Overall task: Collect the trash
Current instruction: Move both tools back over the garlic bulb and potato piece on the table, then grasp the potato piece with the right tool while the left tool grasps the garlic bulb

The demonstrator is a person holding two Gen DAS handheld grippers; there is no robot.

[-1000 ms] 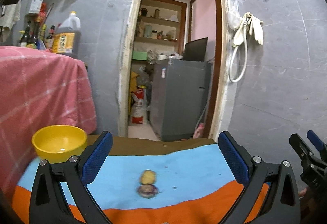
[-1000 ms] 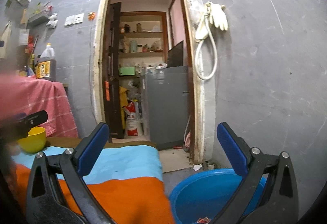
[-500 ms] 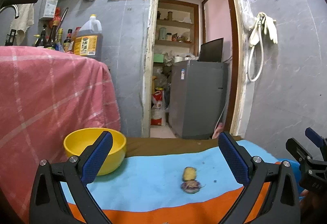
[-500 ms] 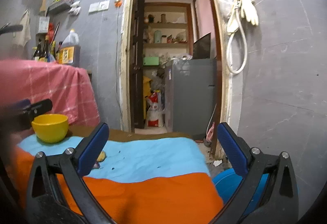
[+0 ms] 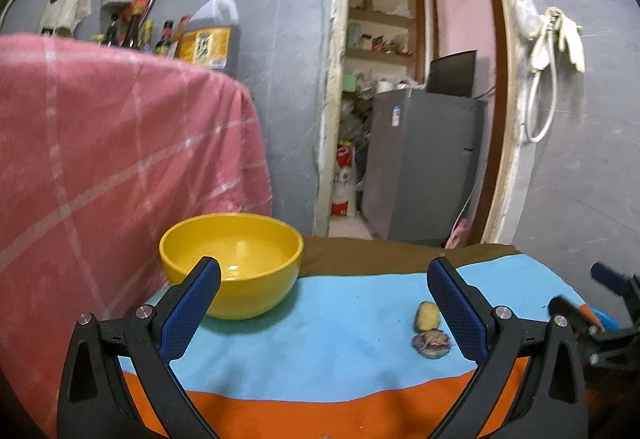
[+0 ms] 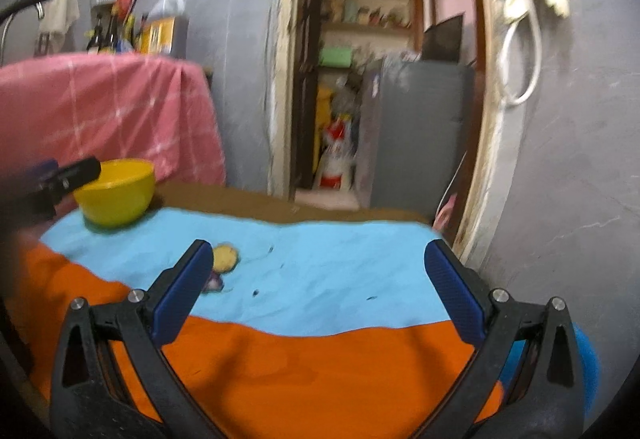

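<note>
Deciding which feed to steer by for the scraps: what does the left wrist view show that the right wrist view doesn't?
Only the left wrist view shows the yellow scrap and purple scrap whole and sharp, just inside its right finger, plus the inside of the yellow bowl.

Only the right wrist view shows dark crumbs on the blue cloth; its left finger partly hides the purple scrap.

Both show the bowl, the two scraps and the cloth, with the left gripper and right gripper open and empty.

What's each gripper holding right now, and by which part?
Nothing. The left gripper and right gripper are both open with nothing between the fingers; the two scraps lie untouched on the cloth.
</note>
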